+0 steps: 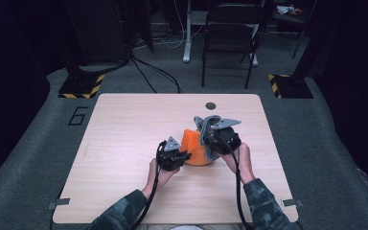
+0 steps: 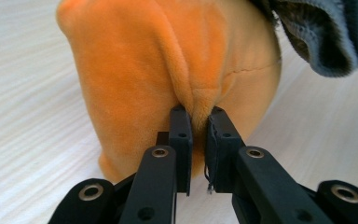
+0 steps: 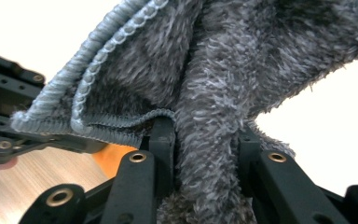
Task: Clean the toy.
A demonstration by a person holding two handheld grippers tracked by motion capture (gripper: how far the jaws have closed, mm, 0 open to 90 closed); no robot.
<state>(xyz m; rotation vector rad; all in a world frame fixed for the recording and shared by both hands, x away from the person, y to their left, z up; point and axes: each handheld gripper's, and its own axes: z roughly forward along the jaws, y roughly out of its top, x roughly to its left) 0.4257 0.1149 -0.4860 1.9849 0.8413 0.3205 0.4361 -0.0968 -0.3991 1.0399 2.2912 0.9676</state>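
Observation:
An orange plush piece (image 1: 194, 146) lies on the wooden table (image 1: 124, 124) near its middle, with a grey fluffy cloth (image 1: 205, 125) draped over its right side. My left gripper (image 1: 186, 155) is at the plush's left. In the left gripper view, it (image 2: 199, 116) is shut on a raised fold of the orange plush (image 2: 144, 60), and the grey cloth (image 2: 326, 32) hangs at the upper right. My right gripper (image 1: 210, 139) is held above the plush. In the right gripper view, it (image 3: 205, 130) is shut on a bunched fold of the grey cloth (image 3: 223, 60), whose stitched hem runs off to the left.
A small dark round hole (image 1: 211, 106) sits near the table's far edge. Beyond the table stand a folding chair (image 1: 230, 28) and stands on yellow-and-black striped feet (image 1: 79, 86). Cables lie on the grey floor.

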